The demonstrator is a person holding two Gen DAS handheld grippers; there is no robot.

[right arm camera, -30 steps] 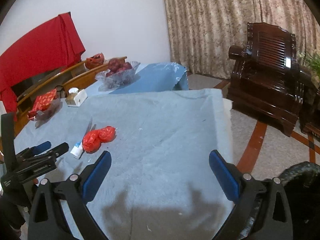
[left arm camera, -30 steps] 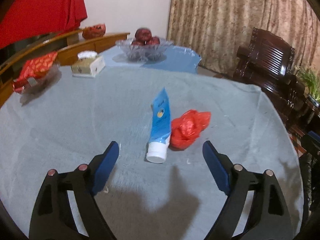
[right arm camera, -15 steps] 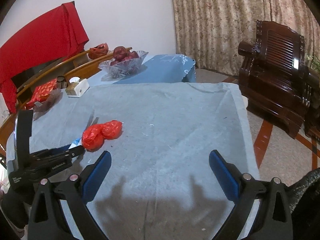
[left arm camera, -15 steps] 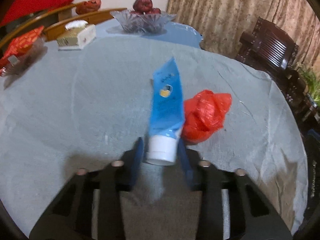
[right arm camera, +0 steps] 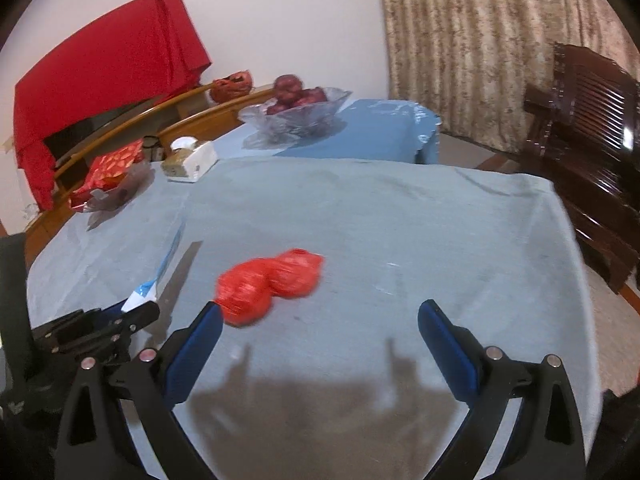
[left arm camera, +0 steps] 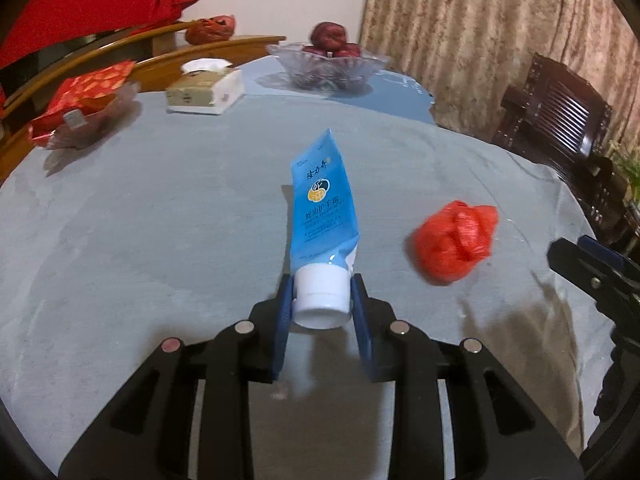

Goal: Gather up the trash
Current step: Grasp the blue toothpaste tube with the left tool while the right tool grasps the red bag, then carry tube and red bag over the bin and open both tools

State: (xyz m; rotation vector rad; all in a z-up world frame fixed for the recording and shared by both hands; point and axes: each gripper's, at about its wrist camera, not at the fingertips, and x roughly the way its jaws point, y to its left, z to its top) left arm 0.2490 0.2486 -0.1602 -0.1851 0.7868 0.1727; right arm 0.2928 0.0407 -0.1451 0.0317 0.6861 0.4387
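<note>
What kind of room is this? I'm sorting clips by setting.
Probably a home living or dining room: a cloth-covered table, a glass fruit bowl, a carved wooden armchair and curtains.

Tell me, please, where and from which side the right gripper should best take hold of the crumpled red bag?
Probably across the red bag at its pinched waist between the two lobes, coming down from above. It lies flat on the grey cloth, so the open right gripper can straddle it there.
</note>
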